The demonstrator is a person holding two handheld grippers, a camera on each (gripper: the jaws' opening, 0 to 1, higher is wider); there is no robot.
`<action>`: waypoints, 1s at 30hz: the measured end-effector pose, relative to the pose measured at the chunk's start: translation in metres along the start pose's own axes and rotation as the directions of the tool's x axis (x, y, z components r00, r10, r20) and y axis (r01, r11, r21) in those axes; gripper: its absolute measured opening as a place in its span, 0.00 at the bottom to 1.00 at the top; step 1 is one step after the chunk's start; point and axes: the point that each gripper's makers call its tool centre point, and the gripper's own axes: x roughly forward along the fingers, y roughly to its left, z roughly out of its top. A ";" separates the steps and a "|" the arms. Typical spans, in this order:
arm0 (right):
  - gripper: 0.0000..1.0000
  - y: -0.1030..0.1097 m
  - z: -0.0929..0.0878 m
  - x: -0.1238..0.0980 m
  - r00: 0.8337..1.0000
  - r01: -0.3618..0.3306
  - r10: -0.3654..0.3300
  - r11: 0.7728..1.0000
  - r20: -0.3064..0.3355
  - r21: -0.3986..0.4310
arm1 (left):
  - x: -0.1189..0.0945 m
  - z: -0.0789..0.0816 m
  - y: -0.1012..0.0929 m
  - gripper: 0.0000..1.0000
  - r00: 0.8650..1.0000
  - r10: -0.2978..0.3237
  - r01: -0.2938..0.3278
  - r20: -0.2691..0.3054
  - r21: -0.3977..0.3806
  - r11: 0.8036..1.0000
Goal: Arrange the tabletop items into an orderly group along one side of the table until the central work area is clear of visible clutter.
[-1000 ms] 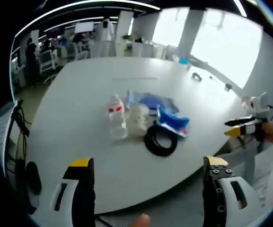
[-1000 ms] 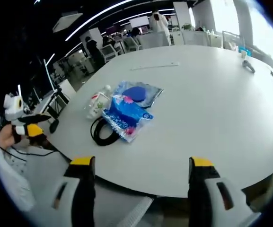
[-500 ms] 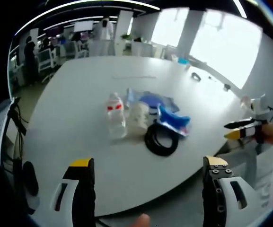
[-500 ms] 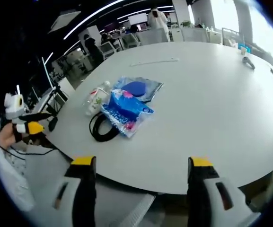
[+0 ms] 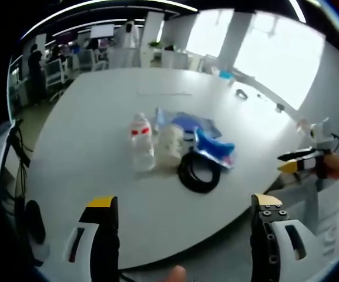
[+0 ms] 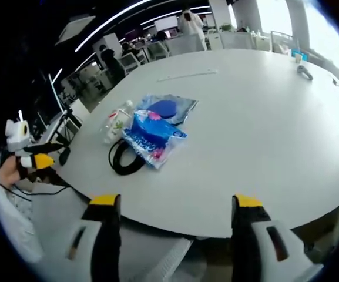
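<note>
On the white table (image 5: 87, 135), left to right: clear bottle (image 5: 141, 143), pale jar-ish thing (image 5: 170, 141) (blurry, hard to call), black cable coil (image 5: 197, 171) touching a crinkly blue packet (image 5: 216, 150). Everything's light; bottle's slippery, grab its middle. Left gripper (image 5: 184, 205) and right gripper (image 6: 178, 202) both spread wide, holding nothing.

In the left gripper view, the cream-coloured soft bundle (image 5: 171, 140) between the clear plastic bottle (image 5: 141, 143) and the blue printed plastic packet (image 5: 216, 150) is too blurred to identify. The clear bag with a dark blue item inside (image 5: 188, 124) lies partly hidden behind them. In the right gripper view, the bottle (image 6: 116, 123) is half covered by the packet (image 6: 151, 135), and its label is unreadable. The small dark object (image 6: 305, 71) far across the white counter (image 6: 263, 135) is too small to tell.
</note>
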 end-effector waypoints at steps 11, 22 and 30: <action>0.76 0.004 -0.005 -0.001 1.000 -0.009 0.009 1.000 -0.002 0.010 | -0.001 0.002 -0.001 0.90 1.000 -0.002 0.002 -0.004 0.011 1.000; 0.75 0.008 -0.005 0.000 1.000 -0.016 0.016 1.000 -0.007 0.001 | -0.006 0.003 -0.003 0.90 1.000 -0.008 0.008 -0.001 0.022 1.000; 0.75 0.001 0.001 0.002 1.000 -0.007 0.007 1.000 -0.002 -0.001 | -0.003 0.008 -0.005 0.90 1.000 -0.014 0.013 0.008 0.038 0.999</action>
